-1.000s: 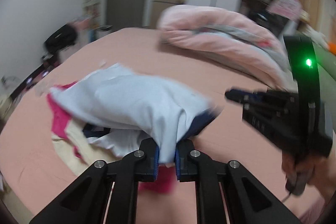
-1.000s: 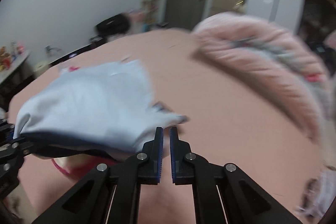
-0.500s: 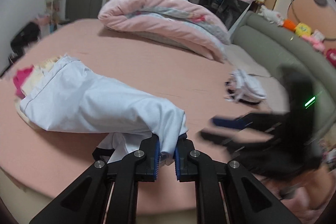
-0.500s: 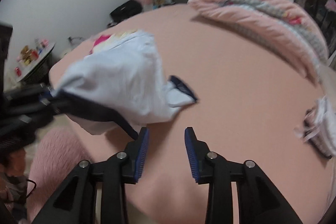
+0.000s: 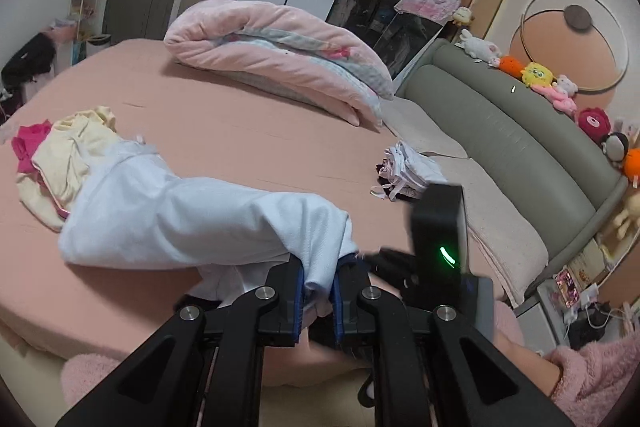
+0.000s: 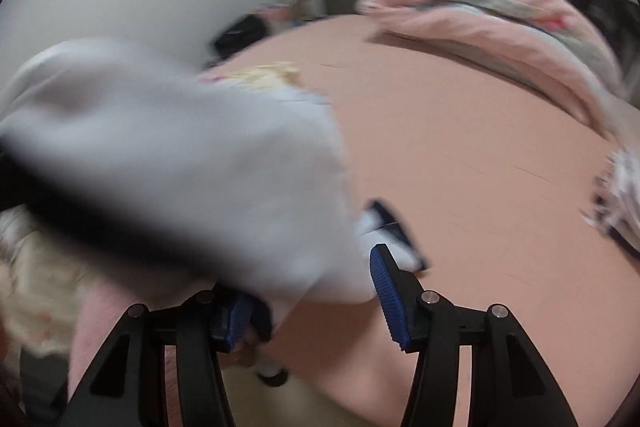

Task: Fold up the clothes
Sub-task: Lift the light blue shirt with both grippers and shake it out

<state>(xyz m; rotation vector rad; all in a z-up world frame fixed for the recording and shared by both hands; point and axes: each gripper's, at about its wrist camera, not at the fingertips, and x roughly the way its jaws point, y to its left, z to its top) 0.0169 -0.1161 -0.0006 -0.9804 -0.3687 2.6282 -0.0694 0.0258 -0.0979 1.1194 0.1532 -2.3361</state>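
L tongs (image 5: pixel 316 291) pinch white garment (image 5: pixel 192 215) edge; R tongs (image 6: pixel 316 291) opening, cloth between, bed (image 5: pixel 248 143) bare ahead.

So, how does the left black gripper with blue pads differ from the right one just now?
The left gripper is clamped shut on the pale blue-white garment; the right gripper is opening, with the cloth's edge lying loose between its jaws. The left gripper's pads sit close together, the right's wide apart. Both point down toward the pink bed.
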